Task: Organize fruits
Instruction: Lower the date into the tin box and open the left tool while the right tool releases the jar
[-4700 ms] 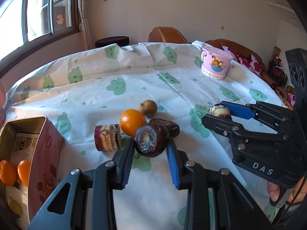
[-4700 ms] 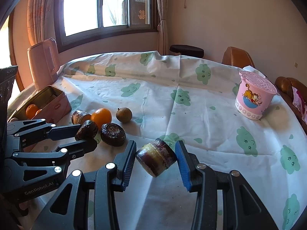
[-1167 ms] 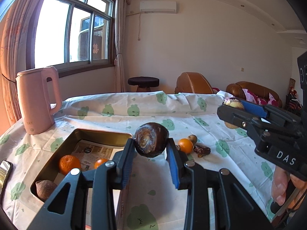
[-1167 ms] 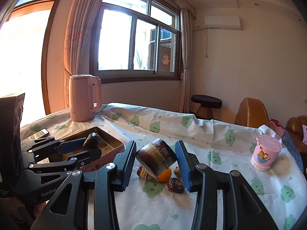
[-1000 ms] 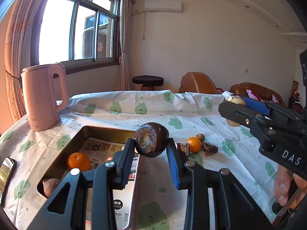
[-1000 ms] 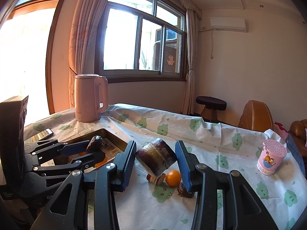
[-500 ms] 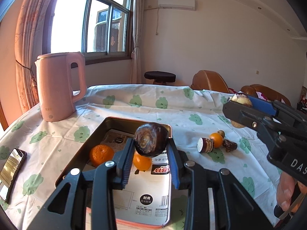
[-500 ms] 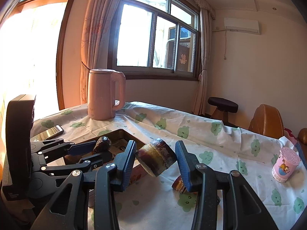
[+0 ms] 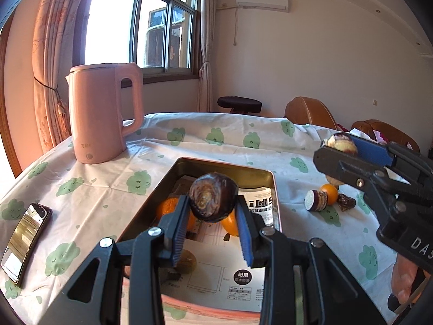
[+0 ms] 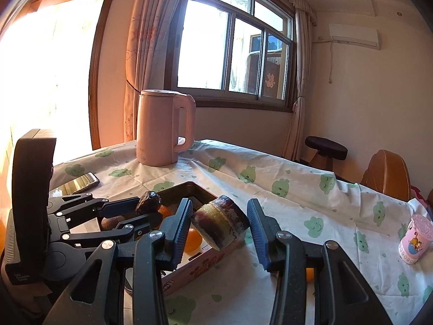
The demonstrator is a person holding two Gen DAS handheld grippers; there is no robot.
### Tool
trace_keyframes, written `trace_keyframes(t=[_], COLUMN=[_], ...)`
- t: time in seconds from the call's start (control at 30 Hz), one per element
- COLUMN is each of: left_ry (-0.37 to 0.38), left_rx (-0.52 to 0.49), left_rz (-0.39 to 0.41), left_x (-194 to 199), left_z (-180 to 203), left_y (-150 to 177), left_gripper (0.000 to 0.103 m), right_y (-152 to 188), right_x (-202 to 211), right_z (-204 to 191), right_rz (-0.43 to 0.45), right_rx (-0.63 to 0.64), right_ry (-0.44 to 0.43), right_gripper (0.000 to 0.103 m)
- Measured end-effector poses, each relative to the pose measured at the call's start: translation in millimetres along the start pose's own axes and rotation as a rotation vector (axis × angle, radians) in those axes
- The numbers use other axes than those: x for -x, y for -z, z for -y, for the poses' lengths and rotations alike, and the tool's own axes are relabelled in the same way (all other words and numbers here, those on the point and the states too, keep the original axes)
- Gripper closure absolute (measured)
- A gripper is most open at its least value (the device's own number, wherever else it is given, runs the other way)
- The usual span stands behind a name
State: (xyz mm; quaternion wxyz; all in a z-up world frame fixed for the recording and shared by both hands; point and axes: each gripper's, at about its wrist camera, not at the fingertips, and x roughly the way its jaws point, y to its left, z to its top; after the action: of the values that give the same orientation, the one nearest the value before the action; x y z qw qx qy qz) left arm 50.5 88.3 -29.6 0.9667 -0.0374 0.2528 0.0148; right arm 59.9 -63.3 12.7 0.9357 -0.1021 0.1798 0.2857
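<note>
— Metal, that box? What is over it?

— Yes, a rectangular metal tin (image 9: 272, 189) with a printed paper sheet inside, lying on the desk (image 9: 108, 189) under a white cloth with green cloud faces. The left claw (image 9: 213, 223) hangs above the tin, its blue pads closed tight on a dark brown wrinkled round fruit (image 9: 213, 200).

— And the other one?

— The right claw (image 10: 219, 228) is just beside the tin's far long side, above the rim. It grips a short purple-and-yellow cylindrical fruit piece (image 10: 220, 222), tilted, pinched at its 2 ends.

— What lies inside the tin?

— 2 orange citrus fruits (image 9: 169, 208), partly hidden behind the left claw, and a brownish round fruit (image 9: 188, 261) nearer the camera.

— Outside it?

— Beyond the tin's right side, a cut cylinder piece (image 9: 315, 201), a small orange (image 9: 330, 191) and a dark date-like fruit (image 9: 346, 202) sit touching in a cluster. A pink electric kettle (image 9: 104, 113) stands behind the tin; a smartphone (image 9: 25, 241) lies well to its left.
</note>
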Motion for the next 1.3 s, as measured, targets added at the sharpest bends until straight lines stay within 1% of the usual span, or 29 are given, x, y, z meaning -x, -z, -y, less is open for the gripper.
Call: trace_keyframes(t=[0.33,0.73,0.93,1.3], left_ry=[-0.029,-0.052,-0.064,-0.053], left_rx=[0.007,0.011,0.009,0.014], left_rz=[-0.032,-0.059,-0.088,-0.136], left_x=[-8,-14,-21,-30], left_z=[-18,-29,-33,-36], left_y=[1,1,3,4], left_gripper=[0.067,0.067,0.067,0.067], right_y=[3,8,12,22], right_x=[-17,-35,-42,-60], right_z=[-15,-29,-32,-35], right_rz=[-0.029,-0.073,-0.097,-0.164], right_rx=[0.016,0.025,0.021,0.020], right_ry=[-0.024,-0.043,-0.050,-0.061], right_gripper=[0.058,0.058,0.058,0.058])
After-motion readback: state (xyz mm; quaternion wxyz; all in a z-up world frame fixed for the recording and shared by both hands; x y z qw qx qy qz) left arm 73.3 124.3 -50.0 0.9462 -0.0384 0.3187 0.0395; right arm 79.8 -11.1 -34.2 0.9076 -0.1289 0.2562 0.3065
